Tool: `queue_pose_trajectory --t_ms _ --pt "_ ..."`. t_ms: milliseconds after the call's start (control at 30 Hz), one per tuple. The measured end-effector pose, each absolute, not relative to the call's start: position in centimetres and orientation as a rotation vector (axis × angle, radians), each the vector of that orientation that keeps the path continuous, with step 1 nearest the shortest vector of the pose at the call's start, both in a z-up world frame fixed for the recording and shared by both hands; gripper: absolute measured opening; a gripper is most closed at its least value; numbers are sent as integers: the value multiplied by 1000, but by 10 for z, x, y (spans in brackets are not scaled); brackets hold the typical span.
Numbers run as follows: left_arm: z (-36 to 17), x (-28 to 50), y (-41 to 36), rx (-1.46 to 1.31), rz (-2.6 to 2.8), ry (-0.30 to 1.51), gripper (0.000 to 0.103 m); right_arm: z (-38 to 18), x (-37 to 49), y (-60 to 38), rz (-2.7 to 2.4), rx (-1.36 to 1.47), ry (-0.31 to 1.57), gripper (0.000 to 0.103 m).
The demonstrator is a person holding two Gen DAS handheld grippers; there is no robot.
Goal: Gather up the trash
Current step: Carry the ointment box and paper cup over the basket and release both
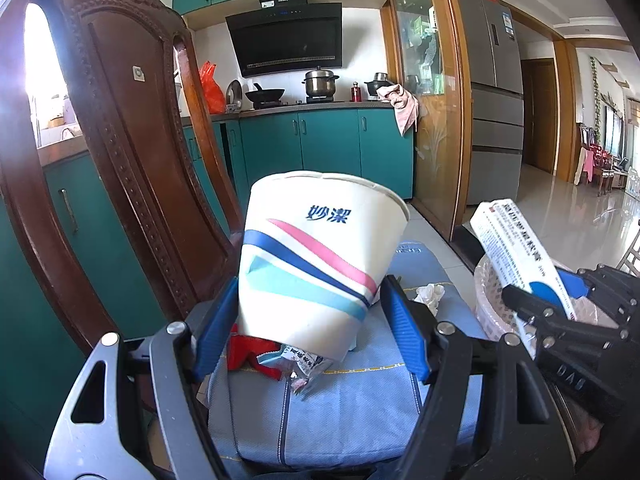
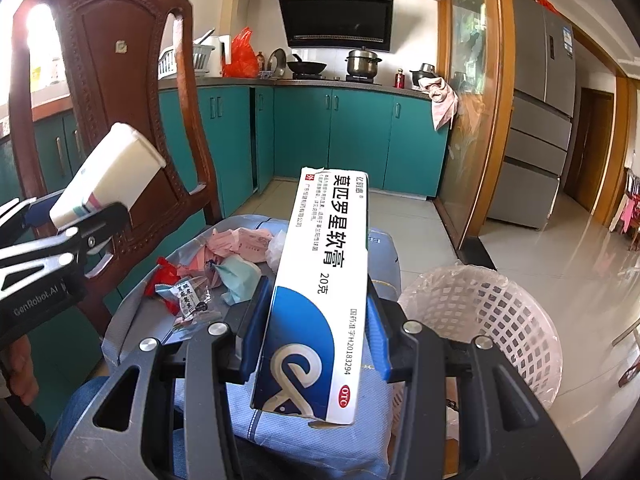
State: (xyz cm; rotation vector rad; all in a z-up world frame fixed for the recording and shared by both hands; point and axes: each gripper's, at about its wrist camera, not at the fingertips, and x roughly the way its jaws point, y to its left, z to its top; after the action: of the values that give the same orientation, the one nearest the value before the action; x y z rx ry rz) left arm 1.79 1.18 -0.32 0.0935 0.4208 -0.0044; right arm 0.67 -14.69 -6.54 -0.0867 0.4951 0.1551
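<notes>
With a paper cup (image 1: 320, 260) pinched in the left hand-held gripper (image 1: 308, 328) and an ointment box (image 2: 320, 288) in the right hand-held gripper (image 2: 316, 336), release over the lined basket (image 2: 480, 320) beside the box was judged due next

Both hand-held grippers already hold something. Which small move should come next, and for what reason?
Probably carry the right hand-held gripper a little to the right, above the white basket, and let go there. It is shut on the ointment box, and the lined basket stands open just beside it. The left hand-held gripper holding the paper cup can follow.
</notes>
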Motion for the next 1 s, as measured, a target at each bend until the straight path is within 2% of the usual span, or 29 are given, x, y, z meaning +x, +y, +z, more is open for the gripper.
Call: queue_pose_trajectory --t_ms 200,500,1000 --pt "-7 26 -8 108 -40 437 72 -64 6 -178 122 -45 486 44" --pt "-19 50 -86 152 -217 470 72 -66 2 -261 -39 29 478 44" --pt "-77 141 -221 130 -571 687 72 -83 -13 -345 -217 103 521 44"
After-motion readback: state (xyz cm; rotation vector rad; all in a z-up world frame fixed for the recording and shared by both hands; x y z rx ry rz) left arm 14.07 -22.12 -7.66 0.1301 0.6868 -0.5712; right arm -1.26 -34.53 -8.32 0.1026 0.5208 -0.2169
